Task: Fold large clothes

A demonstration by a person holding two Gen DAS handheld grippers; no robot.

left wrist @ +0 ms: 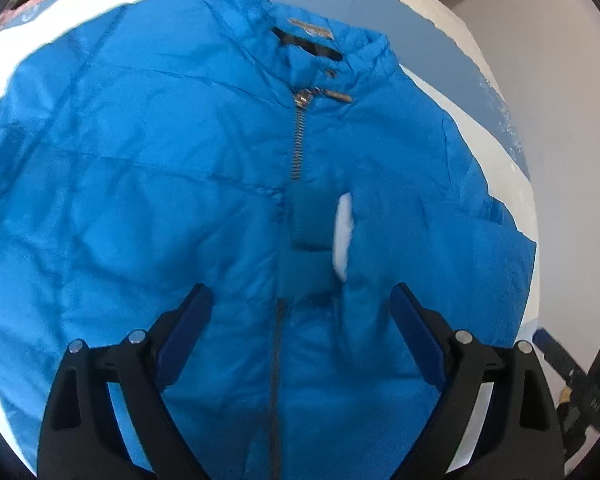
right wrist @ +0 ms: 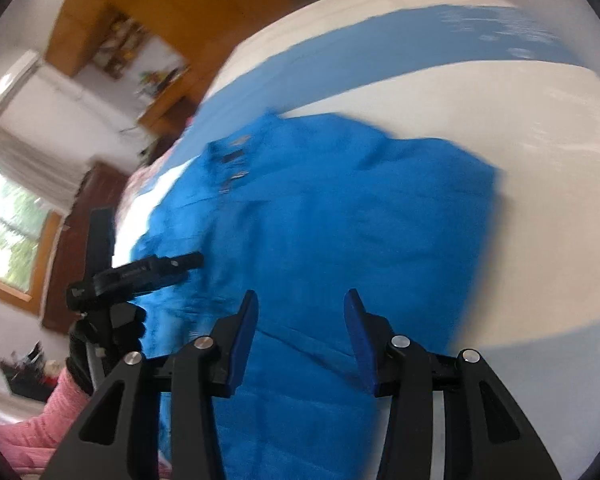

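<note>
Here we see the blue jacket [left wrist: 140, 160] lying spread, front up and zipped, on a white and blue bed [right wrist: 500, 112]. Our left gripper [left wrist: 302, 292] hangs over its zipper [left wrist: 298, 140], jaws spread wide; our right gripper [right wrist: 300, 300] hovers with jaws apart, pinching nothing.

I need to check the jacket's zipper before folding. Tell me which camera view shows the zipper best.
The left wrist view. There the zipper runs sharp down the middle of the blue jacket, its metal pull lying near the collar. The right wrist view is blurred by motion and shows the jacket at a slant, with no zipper teeth that can be made out.
</note>
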